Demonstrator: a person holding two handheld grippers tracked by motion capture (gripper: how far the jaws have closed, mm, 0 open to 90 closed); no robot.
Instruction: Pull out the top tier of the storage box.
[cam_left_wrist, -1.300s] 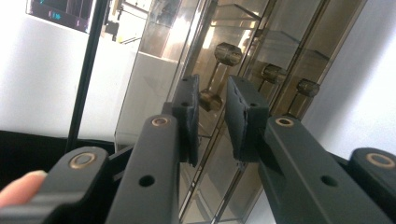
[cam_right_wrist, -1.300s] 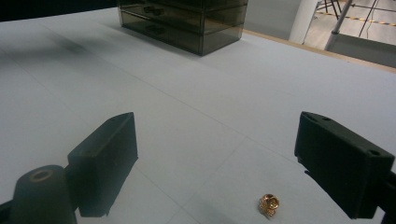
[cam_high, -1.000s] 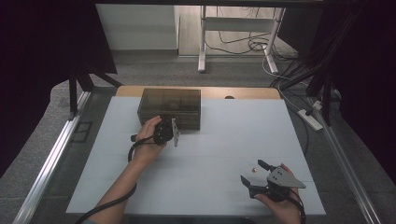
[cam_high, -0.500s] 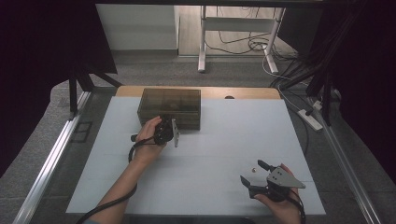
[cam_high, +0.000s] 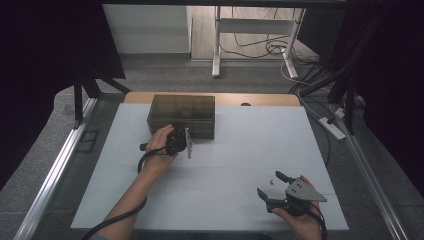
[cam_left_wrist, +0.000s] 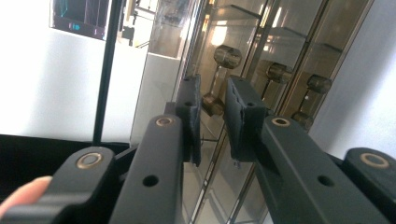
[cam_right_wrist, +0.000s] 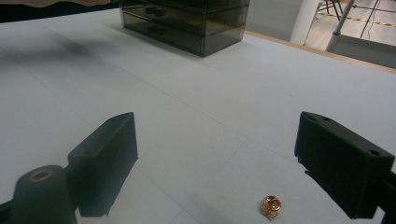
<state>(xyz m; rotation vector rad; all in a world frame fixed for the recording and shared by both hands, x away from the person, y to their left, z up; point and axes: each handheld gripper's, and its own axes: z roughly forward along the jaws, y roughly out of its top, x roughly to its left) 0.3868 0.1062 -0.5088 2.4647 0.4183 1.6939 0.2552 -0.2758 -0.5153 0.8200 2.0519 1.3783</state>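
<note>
Right gripper (cam_high: 272, 185) held wide open near the table's front edge, small gold ring (cam_right_wrist: 271, 205) lying between, untouched. Farther off, left gripper (cam_left_wrist: 212, 105) just been closing, narrowed around a drawer knob (cam_left_wrist: 214, 103) of the smoked box (cam_high: 182, 114); contact hard to judge.

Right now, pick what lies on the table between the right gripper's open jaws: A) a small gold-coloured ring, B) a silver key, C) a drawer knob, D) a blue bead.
A: the right gripper view shows a small gold-coloured ring lying on the white table between the wide-open jaws of the right gripper, apart from both.
</note>
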